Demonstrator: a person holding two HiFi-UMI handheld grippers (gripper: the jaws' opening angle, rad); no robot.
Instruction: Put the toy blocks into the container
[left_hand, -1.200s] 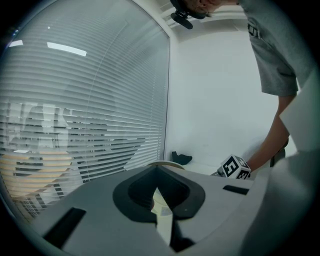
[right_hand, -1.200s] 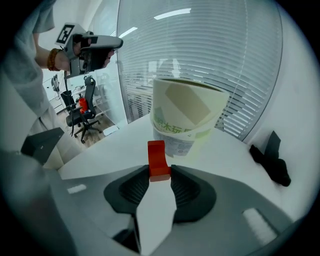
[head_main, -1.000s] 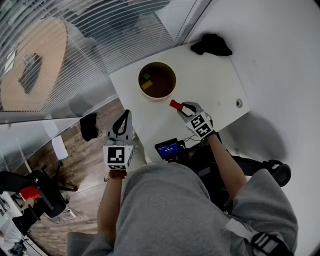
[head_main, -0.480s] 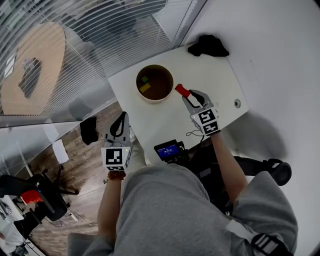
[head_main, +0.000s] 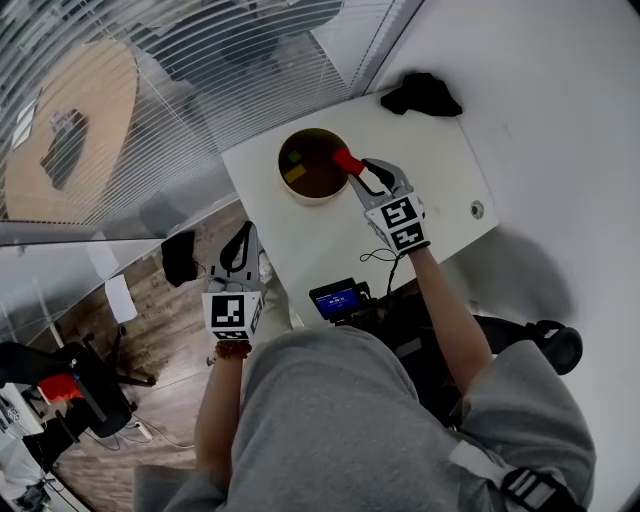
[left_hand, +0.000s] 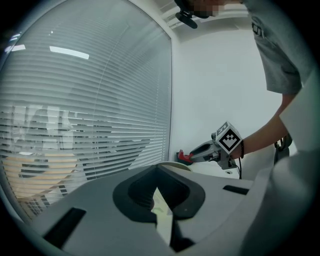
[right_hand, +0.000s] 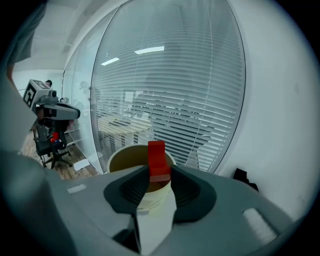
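– Counter (head_main: 430, 165) entry: white top. What stands on it?
– Round container (head_main: 316, 198), near the left corner and close to the window-side edge. Black cloth (head_main: 422, 93) bunched at the far corner.
– Claws?
– Right claw (head_main: 356, 170) reaches from the counter's middle to the container's rim. Its jaws are closed on a red block (head_main: 347, 160), pads pressing both sides. The block stands upright in the right gripper view. Left claw (head_main: 249, 230) is off the counter, past its left edge, jaws together with nothing between them.
– Block position?
– Red block is at the container's rim, on the side facing the counter's middle. It is raised just above the rim, not inside. Already in the container: yellow block (head_main: 294, 172) and green block (head_main: 293, 154), just beside each other, on the side nearest the left corner.
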